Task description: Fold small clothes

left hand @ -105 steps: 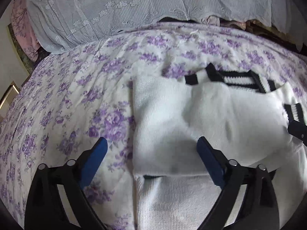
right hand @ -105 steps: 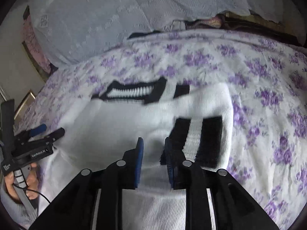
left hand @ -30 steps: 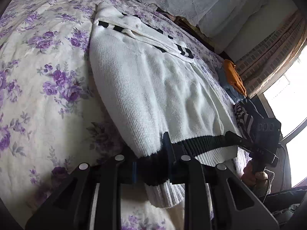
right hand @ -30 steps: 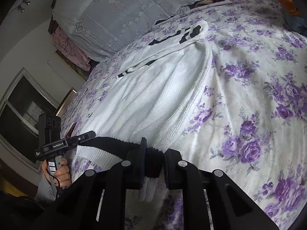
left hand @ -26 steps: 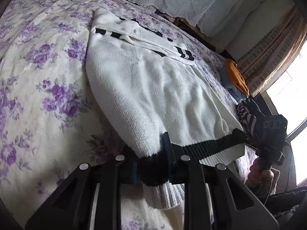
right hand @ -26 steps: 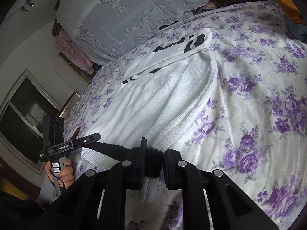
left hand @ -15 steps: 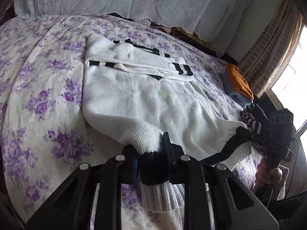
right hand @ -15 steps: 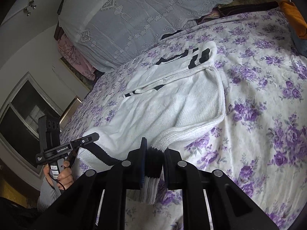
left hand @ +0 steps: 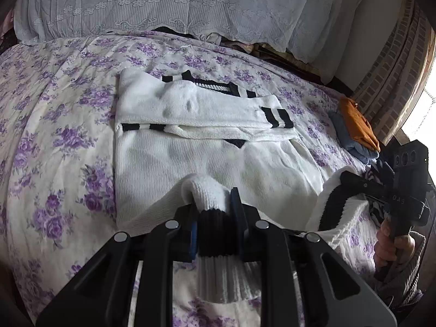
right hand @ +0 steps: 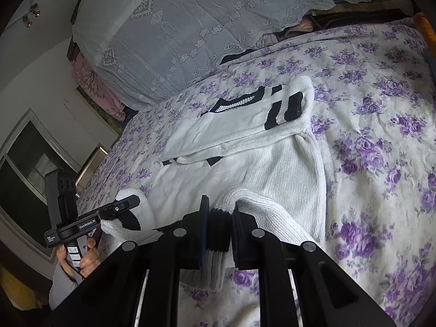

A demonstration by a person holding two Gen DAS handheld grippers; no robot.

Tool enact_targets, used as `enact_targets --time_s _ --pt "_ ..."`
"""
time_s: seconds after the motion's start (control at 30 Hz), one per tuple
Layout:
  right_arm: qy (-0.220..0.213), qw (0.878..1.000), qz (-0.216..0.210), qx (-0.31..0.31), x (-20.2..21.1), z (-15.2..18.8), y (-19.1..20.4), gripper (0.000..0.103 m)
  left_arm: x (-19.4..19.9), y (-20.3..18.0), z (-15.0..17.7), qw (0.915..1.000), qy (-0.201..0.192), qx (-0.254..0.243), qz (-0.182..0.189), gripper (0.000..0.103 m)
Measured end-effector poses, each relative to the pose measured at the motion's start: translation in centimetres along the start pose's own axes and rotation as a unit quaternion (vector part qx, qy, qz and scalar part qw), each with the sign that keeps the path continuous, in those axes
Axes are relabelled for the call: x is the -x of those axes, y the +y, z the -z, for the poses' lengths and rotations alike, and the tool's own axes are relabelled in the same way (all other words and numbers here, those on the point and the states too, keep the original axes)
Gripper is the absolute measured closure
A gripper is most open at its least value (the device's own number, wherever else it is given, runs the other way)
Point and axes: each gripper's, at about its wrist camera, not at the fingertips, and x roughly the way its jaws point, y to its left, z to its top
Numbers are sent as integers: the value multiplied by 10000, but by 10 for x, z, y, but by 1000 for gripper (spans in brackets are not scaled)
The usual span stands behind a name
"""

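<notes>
bare bedspread [left hand: 54, 141] leftward, clothes pile [left hand: 357, 130] (right edge) blocking

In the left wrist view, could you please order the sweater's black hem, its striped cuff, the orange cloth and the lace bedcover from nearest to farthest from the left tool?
1. Black hem, clamped in the left tool.
2. Striped cuff, mid-bed.
3. Orange cloth, far right.
4. Lace bedcover, at the back.
</notes>
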Motion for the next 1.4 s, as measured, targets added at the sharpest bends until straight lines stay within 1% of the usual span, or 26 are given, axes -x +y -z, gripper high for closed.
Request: enact_targets --time_s 0.2,0.33,0.53,1.03,1.27,1.3,1.4 --pt "-130 9998 120 7 -14 -30 -1 88 -10 4 -28 9998 -131 -1 -168 85" --pt "-248 9996 151 -71 -21 -50 -4 88 -17 10 -48 9995 -203 53 -215 85" --pt "-392 9989 106 -251 -34 -78 -10 88 -27 17 -72 9992 -277 90 -282 85" --pt "-413 9977 65 -533 -80 -131 -36 88 -65 41 -127 9982 -336 334 -354 85" --pt "-469 9958 74 -786 -109 -152 -54 88 -89 50 -151 9972 -377 425 -494 85" --pt "-477 9955 98 -817 -113 -155 -57 88 -93 51 -154 9969 -382 432 -542 85" --pt "-456 9949 373 -819 -133 -158 -67 88 -114 51 -158 9957 -330 388 -779 85"
